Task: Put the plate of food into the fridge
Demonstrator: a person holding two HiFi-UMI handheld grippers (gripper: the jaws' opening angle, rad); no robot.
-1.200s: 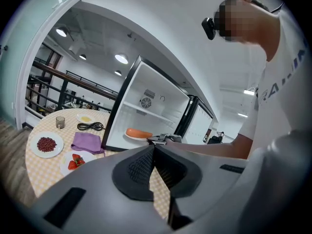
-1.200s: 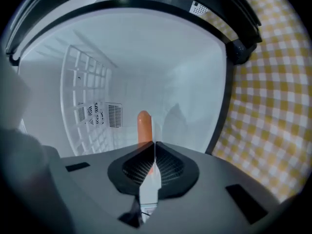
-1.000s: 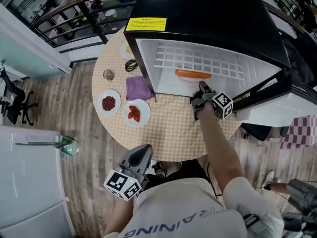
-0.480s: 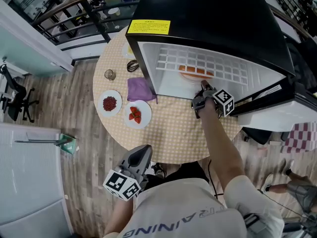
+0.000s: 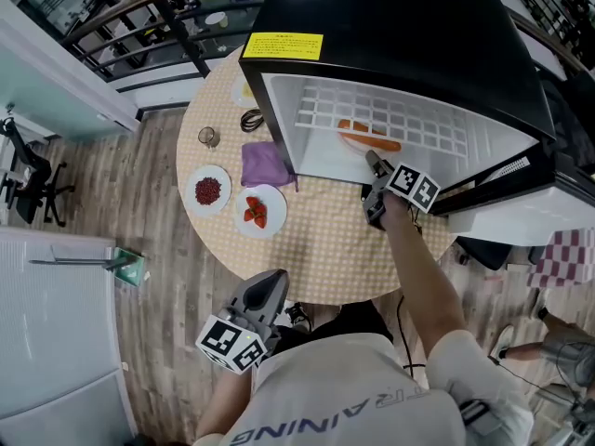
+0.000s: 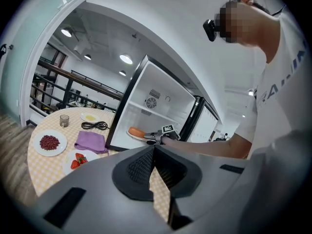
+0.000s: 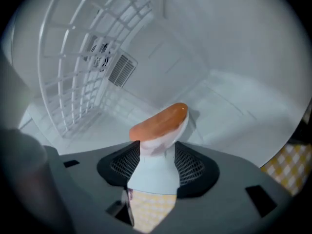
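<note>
**Plate set down inside the fridge, right claw letting go**

Your right claw [image 5: 374, 163] reaches into the mouth of the open fridge [image 5: 390, 26], which stands on the bench [image 5: 316, 249]. Its jaws are opening. The rim of the plate of food [image 7: 161, 126] sits between them, and the pads no longer look pressed against it. The white plate carries one long orange piece of food. It rests on the fridge's white floor, just ahead of the claw and beneath the wire shelf [image 7: 83, 67], which hangs above and to the claw's left.

Your left claw [image 6: 153, 167] is held low and close to your body, well behind the right one. Its jaws are together, with nothing in them.

The placing step looks all but done. The next move probably calls for drawing the right claw straight back and level, so neither jaw catches the plate's rim and drags it out. After that, the door likely needs closing.

The bench is round and covered in a yellow checked cloth. Well to the right claw's left lie a purple cloth [image 5: 263, 163], a plate of strawberries [image 5: 256, 212], a plate of red beans [image 5: 208, 190] and a small glass [image 5: 207, 137]. A wooden floor [image 5: 167, 277] surrounds the bench, and a railing [image 5: 139, 17] runs beyond its far side.
</note>
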